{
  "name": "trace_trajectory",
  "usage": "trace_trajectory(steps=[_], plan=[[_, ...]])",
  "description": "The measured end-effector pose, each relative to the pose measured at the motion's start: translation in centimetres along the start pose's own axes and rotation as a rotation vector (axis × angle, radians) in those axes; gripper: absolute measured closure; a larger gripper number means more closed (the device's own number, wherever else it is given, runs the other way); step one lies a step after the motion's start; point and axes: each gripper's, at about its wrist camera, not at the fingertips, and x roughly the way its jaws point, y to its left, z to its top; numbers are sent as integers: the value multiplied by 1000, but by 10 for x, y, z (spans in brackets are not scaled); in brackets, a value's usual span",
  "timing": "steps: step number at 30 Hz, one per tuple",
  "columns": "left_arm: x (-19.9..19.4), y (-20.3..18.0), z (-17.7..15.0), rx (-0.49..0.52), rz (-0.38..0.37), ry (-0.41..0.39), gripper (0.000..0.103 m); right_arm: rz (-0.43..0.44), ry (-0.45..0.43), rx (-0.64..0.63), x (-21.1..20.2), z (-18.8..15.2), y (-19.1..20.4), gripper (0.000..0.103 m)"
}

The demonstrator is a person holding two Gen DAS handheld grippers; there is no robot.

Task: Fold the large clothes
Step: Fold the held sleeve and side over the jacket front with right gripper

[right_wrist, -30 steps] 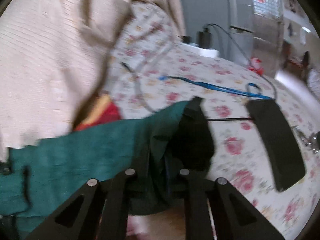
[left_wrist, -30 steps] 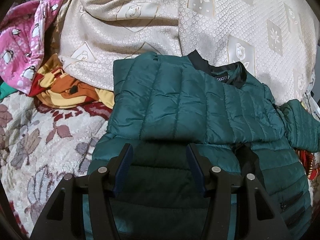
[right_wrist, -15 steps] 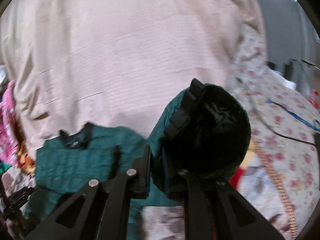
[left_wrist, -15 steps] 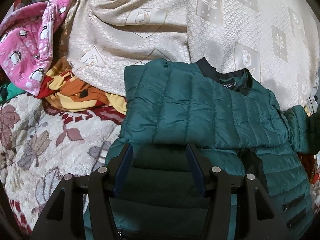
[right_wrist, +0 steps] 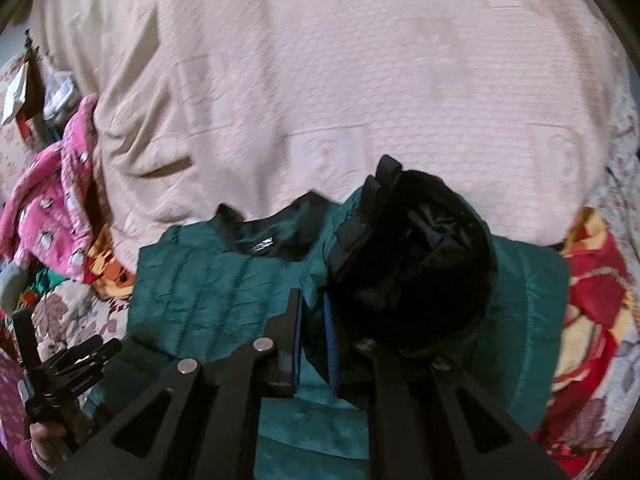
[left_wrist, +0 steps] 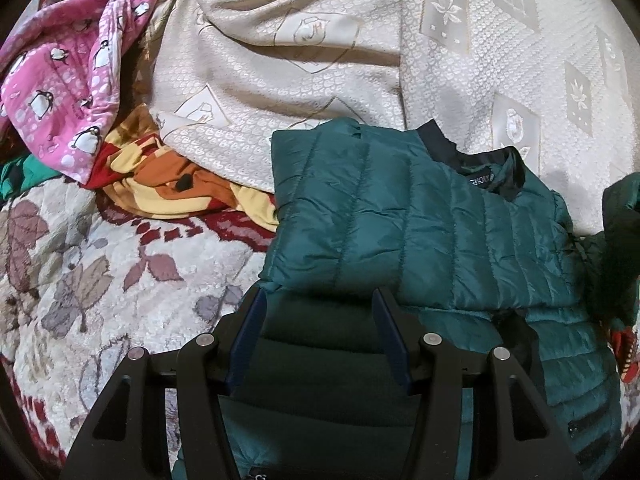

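A dark green quilted jacket [left_wrist: 400, 220] with a black collar lies flat on the bed, its left side folded in. My left gripper [left_wrist: 320, 296] stands open over the jacket's shadowed lower part, with nothing between its blue pads. In the right wrist view my right gripper [right_wrist: 312, 300] is shut on the jacket's right sleeve [right_wrist: 420, 260], whose black-lined cuff gapes toward the camera above the jacket body [right_wrist: 208, 288]. The lifted sleeve [left_wrist: 624, 216] also shows at the right edge of the left wrist view. The left gripper [right_wrist: 68, 368] sits at lower left there, held by a hand [right_wrist: 44, 440].
A beige patterned bedspread [left_wrist: 320, 60] is heaped behind the jacket. A pink penguin-print cloth [left_wrist: 68, 80] and an orange, yellow and red cloth [left_wrist: 168, 184] lie to the left. A floral blanket [left_wrist: 80, 280] covers the bed at front left.
The right gripper has swung left with the sleeve, from over the rose-print sheet to above the jacket body. The sleeve now shows at the right edge of the left view. The left gripper barely moved.
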Motion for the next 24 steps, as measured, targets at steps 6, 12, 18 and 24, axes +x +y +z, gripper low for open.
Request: trace_trajectory(steps=[6,12,18,24], plan=[[3,3,1,-5,8,5,71,61,29,-14,24,-1,29,93],[6,6,1,-12,16,15,71,170,88,-35,57,-2,67,93],[9,11,3,-27,18,22,71,288,166,-46,99,-8,112,93],[16,17,4,-43,16,40,71,376,225,-38,136,-9,146,93]])
